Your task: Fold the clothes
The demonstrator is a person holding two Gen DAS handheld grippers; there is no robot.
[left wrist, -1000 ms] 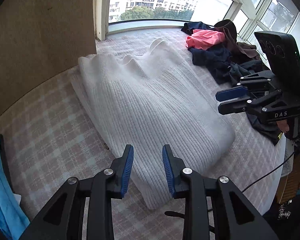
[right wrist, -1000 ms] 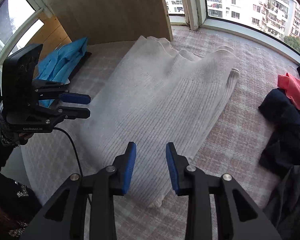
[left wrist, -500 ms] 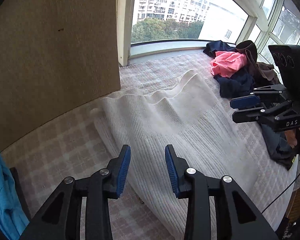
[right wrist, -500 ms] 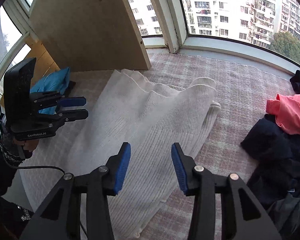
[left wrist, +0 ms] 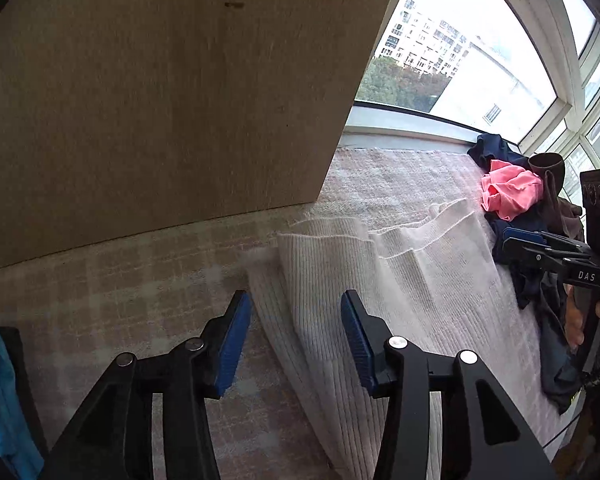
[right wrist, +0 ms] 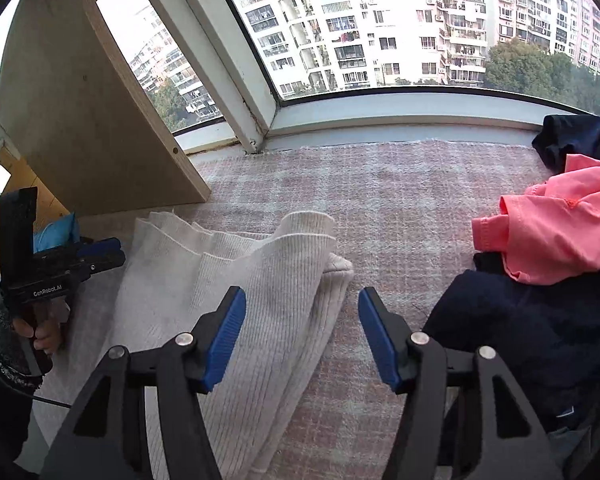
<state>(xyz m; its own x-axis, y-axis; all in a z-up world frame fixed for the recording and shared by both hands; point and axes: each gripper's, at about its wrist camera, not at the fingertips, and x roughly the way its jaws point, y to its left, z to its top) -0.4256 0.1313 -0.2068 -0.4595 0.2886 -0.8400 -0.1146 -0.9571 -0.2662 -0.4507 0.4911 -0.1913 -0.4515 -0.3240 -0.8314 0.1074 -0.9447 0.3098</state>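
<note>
White sweater [left wrist: 380, 280] lies spread on checked blanket [left wrist: 120, 280].

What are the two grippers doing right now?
Left gripper: open, just been opening, holding nothing, above the white sweater.
Right gripper: open, just been opening, holding nothing.

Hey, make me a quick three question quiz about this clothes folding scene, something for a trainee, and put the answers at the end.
1. True or false: the left gripper is clamped on the white knit sweater.
2. Which garment lies on top of the dark clothes pile? A) pink garment B) blue garment C) white sweater
3. Fill in: the right gripper hovers with open jaws above the sweater's ____ edge, as its own camera shows it.

Key
1. False: its jaws are open, with the sweater's edge below them, not pinched.
2. A, the pink garment.
3. Right.
</note>
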